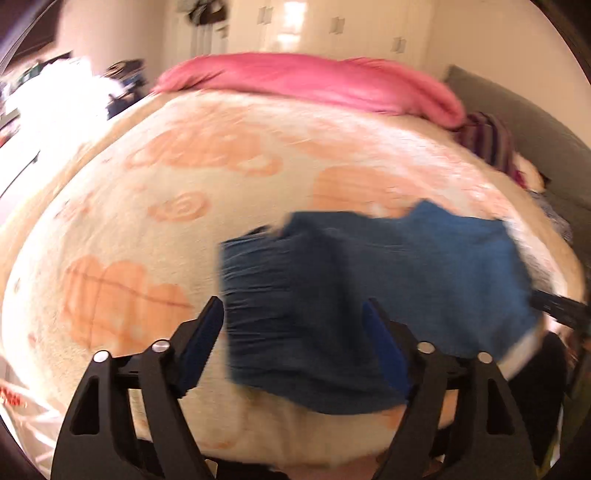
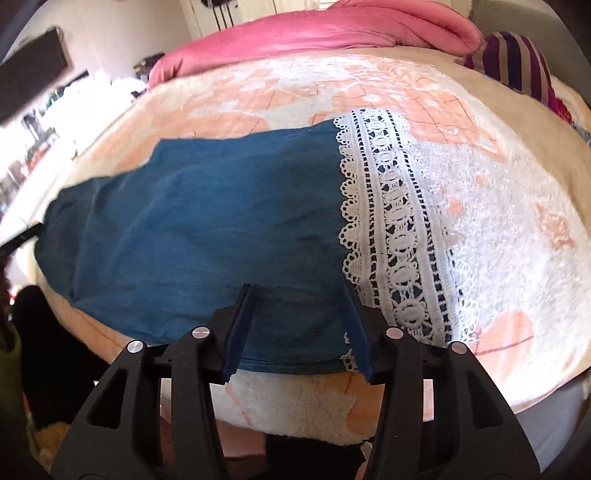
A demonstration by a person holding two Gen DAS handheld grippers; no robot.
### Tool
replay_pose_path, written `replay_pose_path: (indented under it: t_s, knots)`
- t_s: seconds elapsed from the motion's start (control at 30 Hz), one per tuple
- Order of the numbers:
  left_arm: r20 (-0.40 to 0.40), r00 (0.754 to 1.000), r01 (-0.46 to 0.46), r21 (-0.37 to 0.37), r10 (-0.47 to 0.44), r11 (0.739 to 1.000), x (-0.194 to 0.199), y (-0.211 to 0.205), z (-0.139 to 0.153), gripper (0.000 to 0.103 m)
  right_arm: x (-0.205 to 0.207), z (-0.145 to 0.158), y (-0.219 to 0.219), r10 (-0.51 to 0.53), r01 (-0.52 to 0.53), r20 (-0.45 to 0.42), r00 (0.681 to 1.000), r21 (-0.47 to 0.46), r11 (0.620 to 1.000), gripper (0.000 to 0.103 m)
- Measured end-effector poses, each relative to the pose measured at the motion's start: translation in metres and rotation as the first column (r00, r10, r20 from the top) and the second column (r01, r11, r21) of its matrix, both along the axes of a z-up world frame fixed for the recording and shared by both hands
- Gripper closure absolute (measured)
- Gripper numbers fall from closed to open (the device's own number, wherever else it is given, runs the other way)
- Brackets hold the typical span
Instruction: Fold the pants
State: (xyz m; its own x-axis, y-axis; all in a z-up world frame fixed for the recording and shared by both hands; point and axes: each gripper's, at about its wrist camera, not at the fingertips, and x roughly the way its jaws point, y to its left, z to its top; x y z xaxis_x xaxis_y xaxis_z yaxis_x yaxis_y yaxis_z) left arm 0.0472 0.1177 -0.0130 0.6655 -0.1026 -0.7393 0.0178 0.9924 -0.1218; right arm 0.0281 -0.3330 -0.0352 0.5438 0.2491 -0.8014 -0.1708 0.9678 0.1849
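Both grippers, left gripper (image 1: 293, 334) and right gripper (image 2: 299, 317), spread over blue pants (image 2: 207, 221).

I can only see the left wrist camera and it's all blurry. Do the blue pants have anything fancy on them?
Observer: Yes. The right wrist view shows a white lace trim across one end of the blue pants.
Operator: Where are the right tongs?
Observer: The right tongs are open, at the pants' near edge beside the lace.
Operator: What's that purple thing?
Observer: A striped purple cloth, lying past the pink blanket.
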Motion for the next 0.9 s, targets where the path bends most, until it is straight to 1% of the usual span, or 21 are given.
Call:
replay_pose_path:
  t_s: [0.07,0.1,0.13,0.17,0.2,0.27,0.3,0.37,0.4,0.47,0.5,0.53,0.6,0.67,0.73,0.77,0.8,0.83,0.9]
  knots:
    - [-0.03,0.999,-0.021,-0.023,0.021,1.0,0.009,0.003,-0.009,0.025,-0.001,-0.001,-0.002,-0.001,0.001,-0.001,1.0,0.015,1.0,0.057]
    - [-0.038,0.999,-0.016,-0.058,0.013,0.998,0.014,0.004,-0.013,0.027,0.0,-0.001,-0.002,-0.001,0.001,-0.001,1.0,0.022,1.0,0.056]
    - [-0.04,0.999,-0.009,-0.101,0.005,0.995,0.017,0.005,-0.016,0.045,0.001,0.0,-0.005,-0.002,0.002,-0.001,1.0,0.024,1.0,0.056]
    - [-0.05,0.998,-0.032,-0.098,0.027,0.995,0.02,0.006,-0.02,0.056,0.0,0.0,-0.002,-0.001,0.001,0.0,1.0,0.022,1.0,0.055]
    - [-0.047,0.998,-0.037,-0.082,0.033,0.996,0.021,0.006,-0.021,0.058,0.0,0.0,-0.001,0.002,-0.002,0.001,1.0,0.019,1.0,0.054]
    - [-0.02,0.999,-0.048,-0.121,0.046,0.991,0.015,0.014,-0.017,0.062,-0.002,0.001,0.001,0.007,-0.007,0.001,1.0,0.011,1.0,0.053]
    - [-0.004,0.999,-0.052,-0.112,0.052,0.992,0.011,0.017,-0.011,0.062,-0.002,0.001,0.002,0.008,-0.008,0.001,1.0,0.012,1.0,0.053]
    - [0.013,0.997,-0.071,-0.06,0.072,0.996,0.008,0.018,-0.007,0.062,-0.002,0.001,0.0,0.005,-0.005,0.0,1.0,0.022,1.0,0.052]
    - [0.001,0.998,-0.067,-0.068,0.068,0.995,0.009,0.02,-0.008,0.062,-0.002,0.0,0.001,0.005,-0.005,0.0,1.0,0.023,1.0,0.051]
    - [-0.027,0.997,-0.072,-0.056,0.07,0.996,0.013,0.019,-0.015,0.059,-0.001,-0.001,0.002,0.009,-0.009,0.002,1.0,0.021,1.0,0.049]
    - [-0.033,0.996,-0.082,-0.059,0.08,0.995,0.014,0.02,-0.016,0.055,-0.002,-0.001,0.003,0.011,-0.011,0.003,1.0,0.019,1.0,0.048]
    - [-0.023,0.995,-0.1,-0.052,0.099,0.994,0.013,0.022,-0.013,0.045,-0.002,-0.001,0.003,0.014,-0.014,0.003,1.0,0.017,1.0,0.048]
    - [0.031,0.992,-0.125,-0.015,0.125,0.992,0.004,0.02,-0.001,0.043,-0.002,0.001,0.002,0.015,-0.015,0.004,1.0,0.03,0.999,0.047]
    - [0.098,0.988,-0.121,0.026,0.118,0.992,-0.006,0.01,0.016,0.044,-0.006,0.005,0.0,0.002,-0.003,0.018,1.0,0.047,0.999,0.045]
    - [0.154,0.986,-0.07,0.044,0.062,0.997,-0.018,-0.008,0.033,0.043,-0.011,0.01,0.001,-0.007,0.005,0.038,0.999,0.045,0.999,0.042]
    - [0.164,0.986,-0.035,0.035,0.029,0.999,-0.018,-0.015,0.037,0.042,-0.013,0.013,0.002,-0.012,0.011,0.05,0.999,0.026,1.0,0.041]
    - [0.166,0.986,0.012,0.017,-0.014,1.0,-0.018,-0.026,0.041,0.039,-0.014,0.015,0.004,-0.009,0.008,0.057,0.998,0.01,1.0,0.041]
    - [0.164,0.985,0.061,-0.007,-0.059,0.998,-0.016,-0.039,0.042,0.038,-0.015,0.018,0.006,-0.001,0.001,0.064,0.998,-0.007,1.0,0.041]
    - [0.152,0.978,0.15,-0.025,-0.144,0.988,-0.012,-0.064,0.042,0.038,-0.016,0.021,0.008,0.004,-0.003,0.072,0.997,-0.012,1.0,0.041]
